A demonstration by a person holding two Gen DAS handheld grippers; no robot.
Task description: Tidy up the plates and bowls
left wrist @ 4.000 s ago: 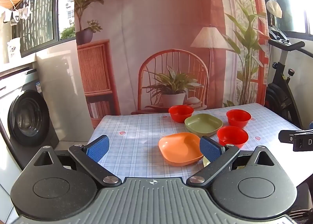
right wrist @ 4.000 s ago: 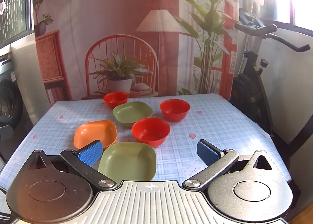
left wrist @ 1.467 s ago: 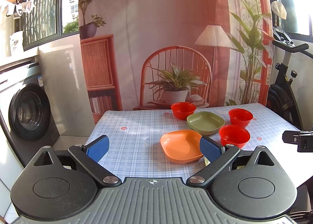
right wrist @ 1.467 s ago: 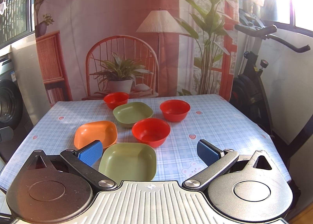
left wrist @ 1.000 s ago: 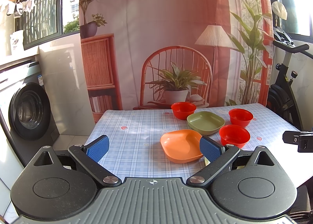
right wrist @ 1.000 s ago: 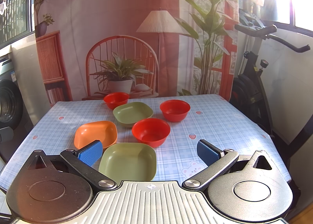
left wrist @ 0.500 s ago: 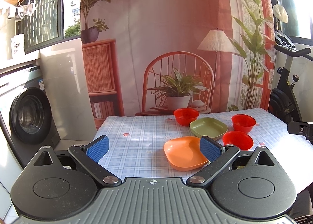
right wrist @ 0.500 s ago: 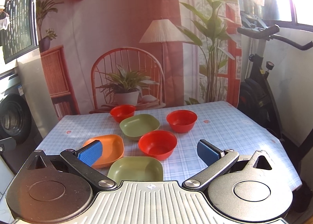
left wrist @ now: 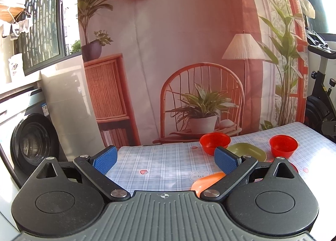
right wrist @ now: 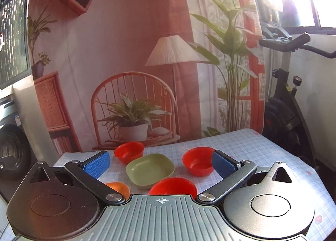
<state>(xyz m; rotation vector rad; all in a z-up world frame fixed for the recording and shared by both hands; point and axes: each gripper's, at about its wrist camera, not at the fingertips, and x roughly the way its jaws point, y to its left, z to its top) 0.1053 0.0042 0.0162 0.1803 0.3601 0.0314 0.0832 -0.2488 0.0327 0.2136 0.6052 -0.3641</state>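
Both grippers have tipped upward and pushed in over the table since half a second ago, so the nearest dishes have slid under the gripper bodies and more of the backdrop fills each view

Nearest in the right wrist view, the right gripper [right wrist: 161, 162] has its blue pads spread wide with nothing between them. Just past its body peek the rim of an orange plate [right wrist: 118, 188] on the left and a red bowl [right wrist: 174, 186] in the middle. Beyond those sits a green square plate [right wrist: 150, 168], with a 2nd red bowl [right wrist: 197, 164] to its right, partly behind the right pad, and a 3rd red bowl [right wrist: 129, 152] at the far edge of the checked tablecloth [right wrist: 262, 148]. A green plate closer to the camera is now hidden, if it is there at all

The left gripper [left wrist: 166, 160] is likewise spread wide and empty, hovering over bare tablecloth [left wrist: 159, 163] with the orange plate [left wrist: 206, 181] just beside its right finger; the green plate [left wrist: 247, 152] and 2 red bowls [left wrist: 214, 142] [left wrist: 283, 148] lie farther off

Nothing is stacked yet: all visible dishes rest singly and apart. My read is that the hands are closing in for a 1st pick, probably nesting like with like, bowls into bowls. The plates are shallow, so a jaw will likely need to hook a rim
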